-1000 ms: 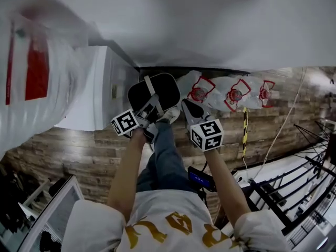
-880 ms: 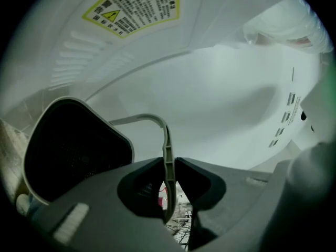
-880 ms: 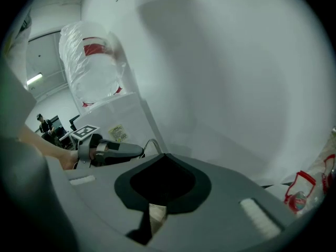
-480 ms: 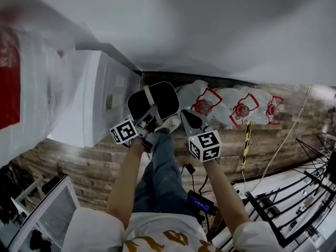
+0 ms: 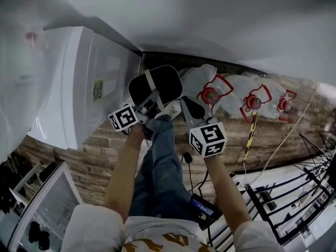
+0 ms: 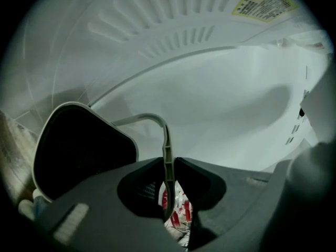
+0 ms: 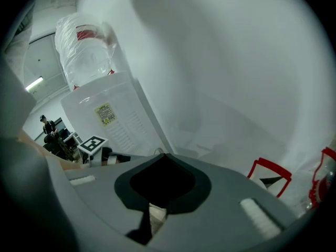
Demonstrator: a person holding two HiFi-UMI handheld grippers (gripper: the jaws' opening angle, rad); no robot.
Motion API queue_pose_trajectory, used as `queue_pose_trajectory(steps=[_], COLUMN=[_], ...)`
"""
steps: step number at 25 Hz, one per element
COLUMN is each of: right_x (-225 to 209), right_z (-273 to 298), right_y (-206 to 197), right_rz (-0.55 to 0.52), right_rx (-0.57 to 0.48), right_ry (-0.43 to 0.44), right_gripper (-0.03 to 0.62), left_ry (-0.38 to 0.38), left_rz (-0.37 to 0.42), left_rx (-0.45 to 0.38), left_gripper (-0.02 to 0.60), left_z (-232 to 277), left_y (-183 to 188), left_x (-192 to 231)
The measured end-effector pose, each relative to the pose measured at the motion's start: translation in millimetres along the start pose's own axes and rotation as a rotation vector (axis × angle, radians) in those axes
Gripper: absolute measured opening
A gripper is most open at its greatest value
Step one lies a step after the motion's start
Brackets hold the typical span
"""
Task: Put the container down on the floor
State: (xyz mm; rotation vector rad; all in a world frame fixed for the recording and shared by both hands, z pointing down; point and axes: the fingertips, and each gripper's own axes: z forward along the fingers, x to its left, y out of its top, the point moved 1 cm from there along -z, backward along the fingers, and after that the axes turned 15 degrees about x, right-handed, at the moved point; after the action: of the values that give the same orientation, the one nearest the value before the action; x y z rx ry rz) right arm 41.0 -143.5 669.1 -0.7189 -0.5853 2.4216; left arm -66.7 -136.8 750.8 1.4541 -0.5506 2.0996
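Note:
The container point(image 5: 155, 86) is a black bin with a white rim and a thin grey handle point(image 5: 150, 83). It hangs above the wooden floor point(image 5: 107, 154), in front of the person's legs. My left gripper point(image 5: 152, 103) is shut on that handle. In the left gripper view the handle point(image 6: 166, 146) runs upright between the closed jaws, and the bin's dark mouth point(image 6: 79, 154) lies to the left. My right gripper point(image 5: 189, 107) is just right of the bin, shut with nothing in it. The right gripper view shows its jaws point(image 7: 164, 156) meeting, apart from the bin.
A white water dispenser point(image 5: 84, 83) stands at the left against the wall, with a clear jug point(image 7: 84, 51) on top. Several plastic bags with red print point(image 5: 212, 92) lie along the wall to the right. A black wire rack point(image 5: 294, 203) is at the lower right.
The head view has shifted: the dispenser fills more of the left and the bags sit lower right. Both grippers and the hanging bin keep nearly the same place and grip.

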Motion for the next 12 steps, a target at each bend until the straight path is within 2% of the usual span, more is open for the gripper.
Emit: queue_pose_trajectory(steps=[5,12], right_x=[7.9,4.9], right_z=[24.9,72.6], right_y=[-8.0,-41.0], right_rz=[-0.023,-0.029], right_rx=[0.007,0.071], right_ry=[0.022,0.023], right_gripper=[0.023,0.023], left_ry=[0.028,0.074], left_rz=[-0.016,-0.012], left_rx=[-0.009,0.013], left_gripper=[0.074,0.075], left_z=[7.8,20.4], left_y=[0.8,3.1], left_x=[29.6,70.7])
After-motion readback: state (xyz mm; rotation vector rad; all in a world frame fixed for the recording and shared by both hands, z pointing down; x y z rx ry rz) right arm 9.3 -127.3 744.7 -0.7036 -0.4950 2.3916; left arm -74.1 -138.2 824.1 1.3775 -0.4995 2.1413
